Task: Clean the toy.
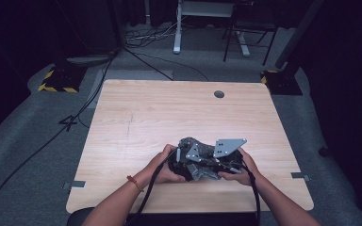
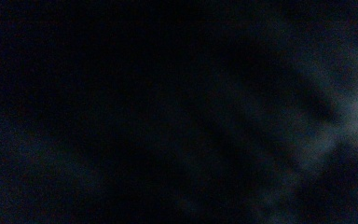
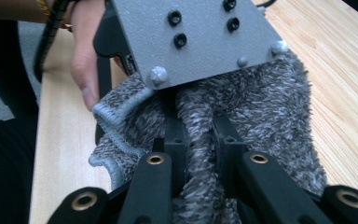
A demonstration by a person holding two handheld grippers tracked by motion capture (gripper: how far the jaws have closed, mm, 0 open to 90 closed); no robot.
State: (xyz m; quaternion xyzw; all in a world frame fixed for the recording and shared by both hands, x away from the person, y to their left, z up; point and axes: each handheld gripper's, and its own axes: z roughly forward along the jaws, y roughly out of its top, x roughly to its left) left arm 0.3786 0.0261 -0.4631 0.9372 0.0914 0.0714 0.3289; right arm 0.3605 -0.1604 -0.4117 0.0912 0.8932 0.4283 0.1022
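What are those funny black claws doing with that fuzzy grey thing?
A person is working at a pale wooden table, holding a two-jaw gripper in each hand. Both tools meet over a fuzzy grey-and-white cloth with a stitched edge, bunched up near the table's front edge. The right gripper has pinched a fold of the cloth between its black jaws. The left gripper sits right against the cloth too, shut, though what it has caught is too dark to see.
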